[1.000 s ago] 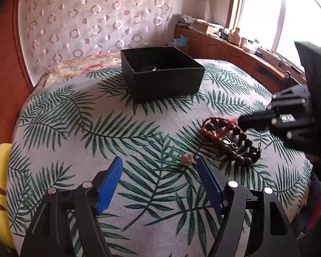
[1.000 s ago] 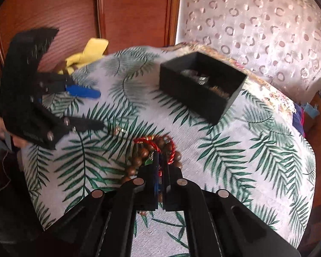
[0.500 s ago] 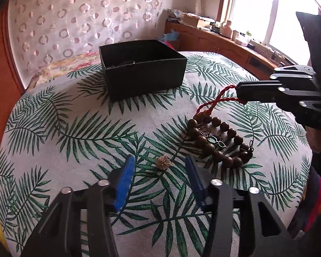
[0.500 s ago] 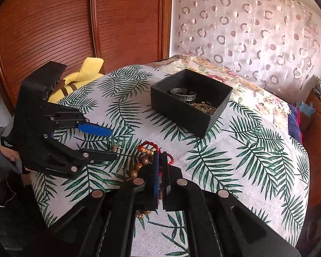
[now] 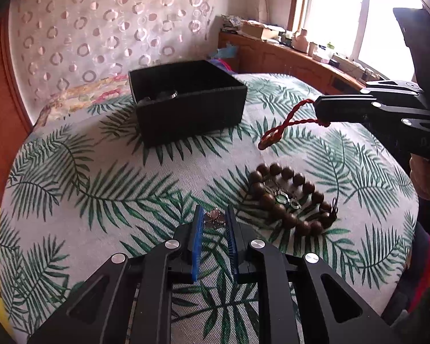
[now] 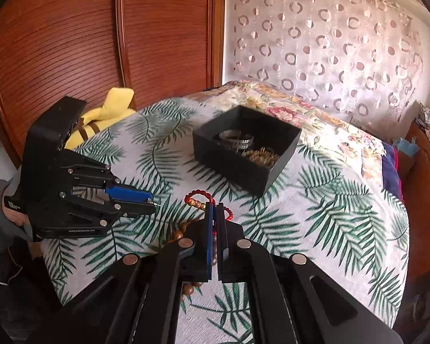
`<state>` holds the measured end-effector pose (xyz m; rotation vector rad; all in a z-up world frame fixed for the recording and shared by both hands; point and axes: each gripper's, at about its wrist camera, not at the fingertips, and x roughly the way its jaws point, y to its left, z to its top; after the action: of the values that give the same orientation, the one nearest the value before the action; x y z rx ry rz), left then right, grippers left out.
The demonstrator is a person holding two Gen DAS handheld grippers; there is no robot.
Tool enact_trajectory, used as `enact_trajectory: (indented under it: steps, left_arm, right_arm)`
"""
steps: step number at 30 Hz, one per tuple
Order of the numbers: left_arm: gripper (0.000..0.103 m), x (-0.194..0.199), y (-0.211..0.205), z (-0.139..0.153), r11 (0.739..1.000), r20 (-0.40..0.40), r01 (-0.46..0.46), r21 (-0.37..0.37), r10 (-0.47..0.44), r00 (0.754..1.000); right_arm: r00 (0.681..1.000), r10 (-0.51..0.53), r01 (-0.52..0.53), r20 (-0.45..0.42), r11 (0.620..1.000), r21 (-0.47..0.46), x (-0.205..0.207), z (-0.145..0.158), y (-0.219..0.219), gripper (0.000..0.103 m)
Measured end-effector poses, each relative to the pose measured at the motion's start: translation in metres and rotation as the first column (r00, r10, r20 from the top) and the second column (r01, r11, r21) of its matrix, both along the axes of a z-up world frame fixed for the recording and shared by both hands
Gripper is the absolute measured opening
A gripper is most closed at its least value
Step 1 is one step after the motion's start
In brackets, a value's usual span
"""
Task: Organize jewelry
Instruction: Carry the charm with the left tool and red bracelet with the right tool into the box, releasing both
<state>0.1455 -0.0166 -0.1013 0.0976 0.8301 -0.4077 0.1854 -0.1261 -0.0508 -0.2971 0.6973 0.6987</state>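
— Where does it all sit?

— The black box (image 5: pixel 186 101) stands far on the palm-leaf cloth (image 5: pixel 86 195), bangle and gold chain already inside.

— Your claws?

— My right gripper (image 5: pixel 319 110), pressed together, has lifted the red cord bracelet (image 5: pixel 283 124) clear of the wooden bead bracelet (image 5: pixel 289 197). My left gripper (image 5: pixel 213 223) has narrowed around the small charm (image 5: pixel 213 219); whether it pinches, I cannot tell. Both seem box-bound next.

You are seeing the box (image 5: pixel 186 106) sitting behind the beaded bracelet (image 5: pixel 289 197), both resting on the tablecloth (image 5: pixel 100 177).
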Motion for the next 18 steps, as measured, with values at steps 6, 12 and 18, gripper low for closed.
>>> enact_trajectory:
  steps: [6, 12, 18]
  left_arm:
    - [0.014, 0.01, 0.004, 0.017, 1.0, 0.032, -0.021, -0.004, 0.021, 0.999]
    - [0.014, 0.02, 0.005, 0.034, 0.999, 0.066, -0.033, -0.006, 0.034, 0.997]
    - [0.014, 0.033, 0.004, 0.047, 0.999, 0.092, -0.045, 0.002, 0.045, 0.995]
  right_arm:
    - [0.999, -0.017, 0.016, 0.043, 1.0, 0.017, 0.016, 0.023, 0.003, 0.003]
    - [0.997, -0.045, 0.044, 0.069, 0.999, 0.021, 0.039, 0.037, 0.008, 0.003]
    - [0.996, -0.072, 0.071, 0.052, 0.997, 0.019, 0.07, 0.038, 0.017, 0.003]
